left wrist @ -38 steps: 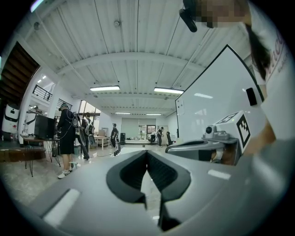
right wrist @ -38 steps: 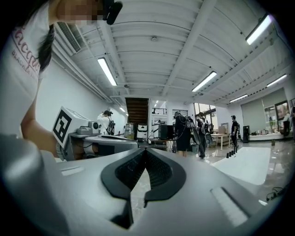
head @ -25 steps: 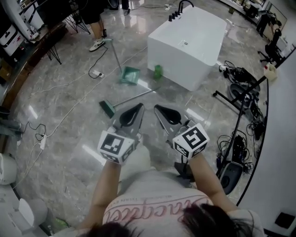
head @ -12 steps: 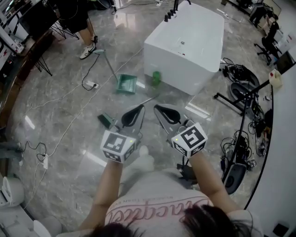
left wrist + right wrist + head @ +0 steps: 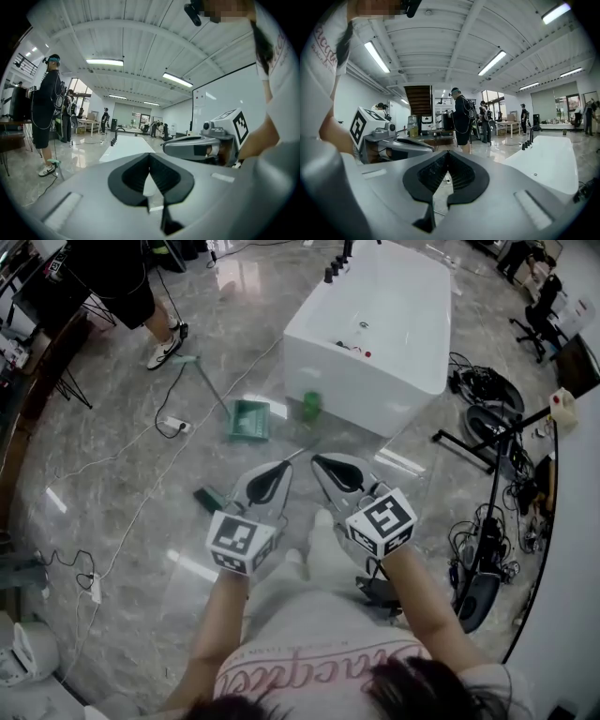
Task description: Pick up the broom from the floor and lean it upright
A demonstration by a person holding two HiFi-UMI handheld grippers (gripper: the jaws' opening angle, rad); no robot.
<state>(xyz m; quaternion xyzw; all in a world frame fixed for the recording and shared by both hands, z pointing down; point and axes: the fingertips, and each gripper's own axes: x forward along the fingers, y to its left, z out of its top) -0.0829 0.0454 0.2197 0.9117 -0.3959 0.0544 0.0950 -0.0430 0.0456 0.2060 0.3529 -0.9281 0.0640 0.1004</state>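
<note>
Both your grippers are closed on nothing, and the broom lies flat on the floor just ahead of them.

In the head view your left gripper (image 5: 284,466) covers the middle of the broom (image 5: 212,498). Only its green head shows to the left of that gripper, and a short piece of handle shows past the tips, toward the white bathtub (image 5: 375,399). Your right gripper (image 5: 317,460) sits beside the left, and each pair of jaws is pressed together. The tub holds a small round fitting and a red speck, both too small to identify. A green dustpan (image 5: 248,418) lies farther off, its contents unreadable, and a blurred green thing (image 5: 311,407) stands against the tub's wall. Only the head view shows the broom. The gripper views look level across the room, at the tub, a standing person (image 5: 47,108) and the ceiling lights.
</note>
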